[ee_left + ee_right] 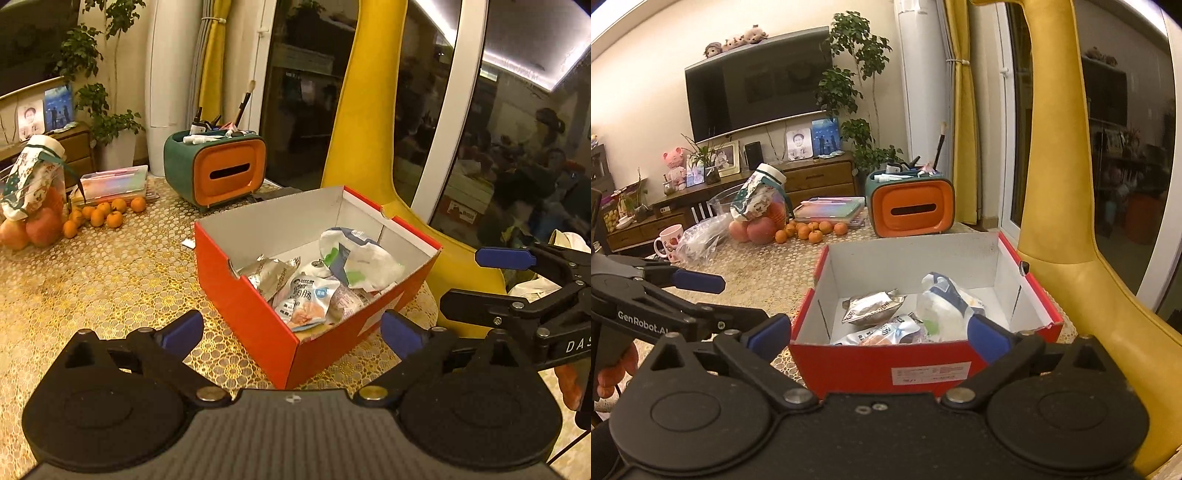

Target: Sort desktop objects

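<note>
In the left wrist view, the left gripper [291, 332] hangs low over the counter [110, 280] with its blue-tipped fingers [183, 330] spread wide and nothing between them. Just beyond them stands an open red shoebox [251, 306], turned corner-on. Inside lie a crumpled silver foil packet [269, 275], a white snack pouch with a blue label [306, 301], and a white and blue bag [360, 260] leaning toward the right wall. At far left sit small oranges [105, 216], apples [31, 230] and a tied printed bag [31, 177]. A green and orange tissue box [221, 170] stands far behind the shoebox. The right gripper [480, 280] enters from the right edge, fingers apart and empty.

In the right wrist view, the right gripper [879, 332] faces the shoebox [871, 363] at its labelled near wall, fingers wide, gripping nothing. The foil packet [871, 306], the snack pouch [882, 330] and the white and blue bag [942, 306] lie on the box floor. The left gripper [713, 299] reaches in from the left, open. A mug [668, 242] and a clear plastic bag [701, 238] sit far left on the counter [761, 273], with the oranges [812, 230] and tissue box [910, 206] beyond.
</note>
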A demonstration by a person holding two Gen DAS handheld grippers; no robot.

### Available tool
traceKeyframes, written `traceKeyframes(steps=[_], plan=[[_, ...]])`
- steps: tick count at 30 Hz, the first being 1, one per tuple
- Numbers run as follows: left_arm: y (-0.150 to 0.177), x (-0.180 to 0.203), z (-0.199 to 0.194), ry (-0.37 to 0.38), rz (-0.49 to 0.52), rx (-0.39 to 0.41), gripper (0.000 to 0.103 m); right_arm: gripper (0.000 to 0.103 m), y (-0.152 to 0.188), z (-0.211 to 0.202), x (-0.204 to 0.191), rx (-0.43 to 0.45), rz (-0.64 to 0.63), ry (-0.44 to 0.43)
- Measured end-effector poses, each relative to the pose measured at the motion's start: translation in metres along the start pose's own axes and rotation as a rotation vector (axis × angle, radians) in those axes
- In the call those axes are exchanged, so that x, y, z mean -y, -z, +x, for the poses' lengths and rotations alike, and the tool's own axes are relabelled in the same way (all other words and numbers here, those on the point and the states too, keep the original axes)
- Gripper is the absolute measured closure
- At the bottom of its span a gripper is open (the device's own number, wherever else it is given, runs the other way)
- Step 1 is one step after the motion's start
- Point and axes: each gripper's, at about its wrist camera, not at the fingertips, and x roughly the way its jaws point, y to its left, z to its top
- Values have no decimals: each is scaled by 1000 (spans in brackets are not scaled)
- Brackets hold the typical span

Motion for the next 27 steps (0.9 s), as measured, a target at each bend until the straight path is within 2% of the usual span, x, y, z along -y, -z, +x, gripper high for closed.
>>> traceKeyframes(steps=[8,27], plan=[[14,8,-15,-8,20,8,0,1,7,-11,-14,29,-21,25],[26,13,-30,-5,14,-29,1,1,22,-20,-18,15,33,57]])
